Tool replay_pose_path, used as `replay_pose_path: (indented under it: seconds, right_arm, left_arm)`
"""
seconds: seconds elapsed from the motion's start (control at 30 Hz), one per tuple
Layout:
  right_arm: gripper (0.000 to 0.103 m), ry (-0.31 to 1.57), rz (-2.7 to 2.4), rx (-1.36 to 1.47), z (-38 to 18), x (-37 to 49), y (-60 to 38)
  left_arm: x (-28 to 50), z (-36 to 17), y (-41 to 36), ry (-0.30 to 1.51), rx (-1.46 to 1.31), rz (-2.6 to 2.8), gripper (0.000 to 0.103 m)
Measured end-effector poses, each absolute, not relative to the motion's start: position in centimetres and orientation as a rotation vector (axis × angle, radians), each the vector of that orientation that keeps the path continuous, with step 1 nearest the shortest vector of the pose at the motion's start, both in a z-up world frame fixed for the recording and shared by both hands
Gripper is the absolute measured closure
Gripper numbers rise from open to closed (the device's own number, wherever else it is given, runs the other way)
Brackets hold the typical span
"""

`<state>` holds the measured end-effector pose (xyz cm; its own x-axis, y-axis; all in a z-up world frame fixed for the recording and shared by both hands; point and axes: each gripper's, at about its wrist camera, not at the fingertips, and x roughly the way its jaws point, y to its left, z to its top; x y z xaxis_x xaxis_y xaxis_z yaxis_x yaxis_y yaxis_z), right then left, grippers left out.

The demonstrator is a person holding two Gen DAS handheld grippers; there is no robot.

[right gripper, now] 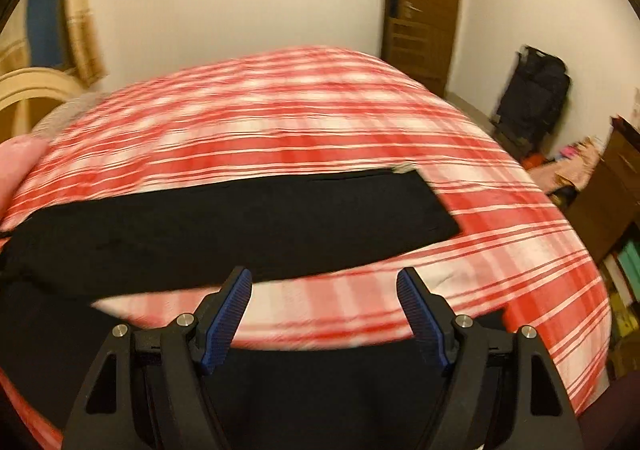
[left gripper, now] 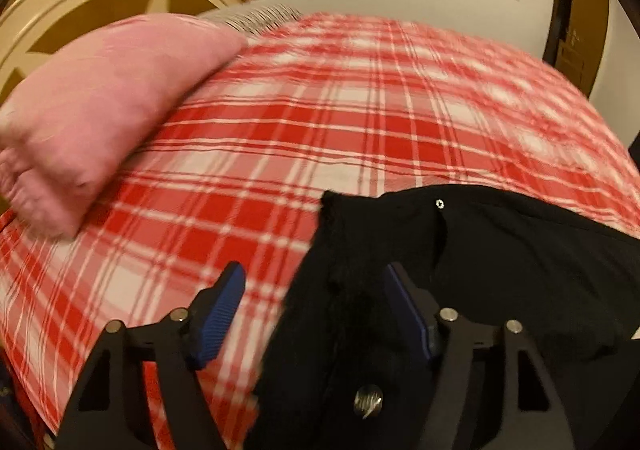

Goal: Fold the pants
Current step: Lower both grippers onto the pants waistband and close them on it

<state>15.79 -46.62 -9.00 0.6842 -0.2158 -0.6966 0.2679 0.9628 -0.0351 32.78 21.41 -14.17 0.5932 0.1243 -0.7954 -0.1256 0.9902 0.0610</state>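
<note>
The left tool stood spread above the waist end of the black fabric pants, its blue ribbed pads clear of the cloth. The right tool was likewise spread, with nothing between its pads, above bare bedcover just beside one flat, straight black leg. The pants lay along the near side of the bed's red-and-white plaid cover. A soft pink pillow rested to the left, apart from them. A dark bag stood by the far wall.
</note>
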Motion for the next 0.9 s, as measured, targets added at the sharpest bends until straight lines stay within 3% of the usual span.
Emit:
replay_pose_path:
  seconds: [0.1, 0.23, 0.73, 0.83, 0.9]
  right_arm:
    - [0.027, 0.790, -0.321, 0.122, -9.2, 17.9, -50.1]
    - [0.027, 0.807, -0.372, 0.135, -9.7, 21.1, -53.7]
    - [0.027, 0.919, -0.402, 0.230, -15.2, 33.5, -63.0]
    - [0.027, 0.939, -0.374, 0.231, -16.0, 33.9, -63.3]
    - [0.027, 0.940, -0.370, 0.211, -16.3, 34.0, -63.3]
  left_arm:
    - [35.9, -15.5, 20.8, 0.973, 0.045, 0.139, 0.046]
    - [38.3, -16.5, 20.5, 1.005, 0.055, 0.099, 0.055]
    - [40.7, -17.7, 20.8, 1.022, 0.051, -0.073, 0.054]
    - [40.6, -17.7, 20.5, 1.017, 0.090, -0.072, 0.048]
    - [40.7, -17.7, 20.5, 1.022, 0.111, -0.064, 0.040]
